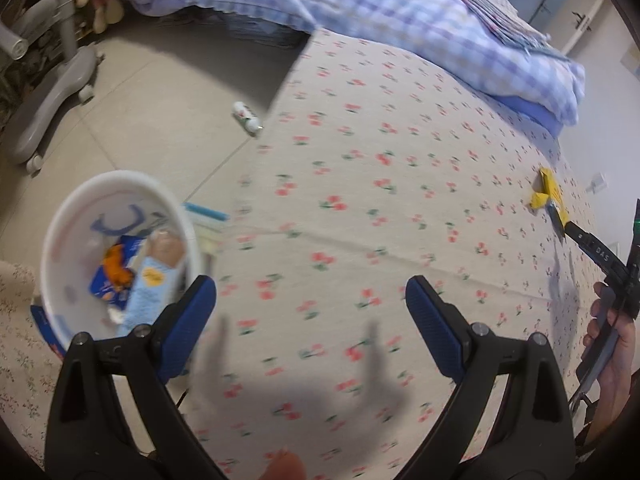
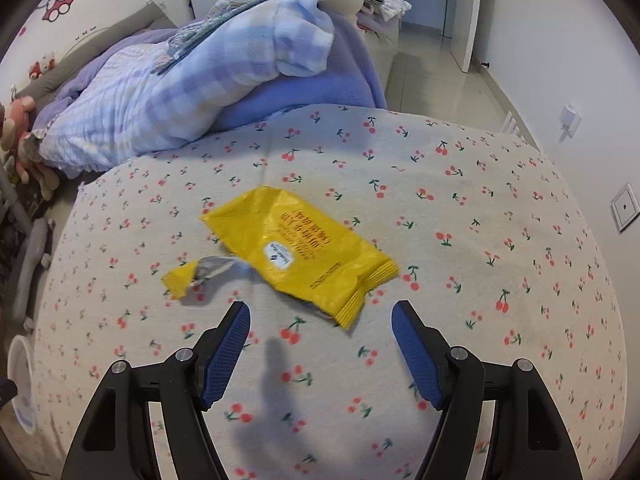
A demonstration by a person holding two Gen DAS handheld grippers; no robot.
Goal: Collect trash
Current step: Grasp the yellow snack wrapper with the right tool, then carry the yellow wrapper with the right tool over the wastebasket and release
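Note:
A torn yellow snack wrapper [image 2: 304, 252] lies flat on the cherry-print bed sheet [image 2: 460, 240], with a torn-off yellow and silver piece [image 2: 196, 276] to its left. My right gripper [image 2: 320, 316] is open and empty, just short of the wrapper's near corner. In the left wrist view the wrapper [image 1: 548, 194] shows far right, with the right gripper's finger [image 1: 592, 246] beside it. My left gripper [image 1: 312, 300] is open and empty above the sheet. A white trash bin [image 1: 80, 208] with several wrappers inside stands on the floor at the left.
A small white bottle [image 1: 247, 118] lies on the tiled floor by the bed edge. A folded checked blanket [image 2: 180, 92] fills the bed's far end. A grey chair base [image 1: 52, 100] stands far left. A blue-green packet [image 1: 206, 214] lies beside the bin.

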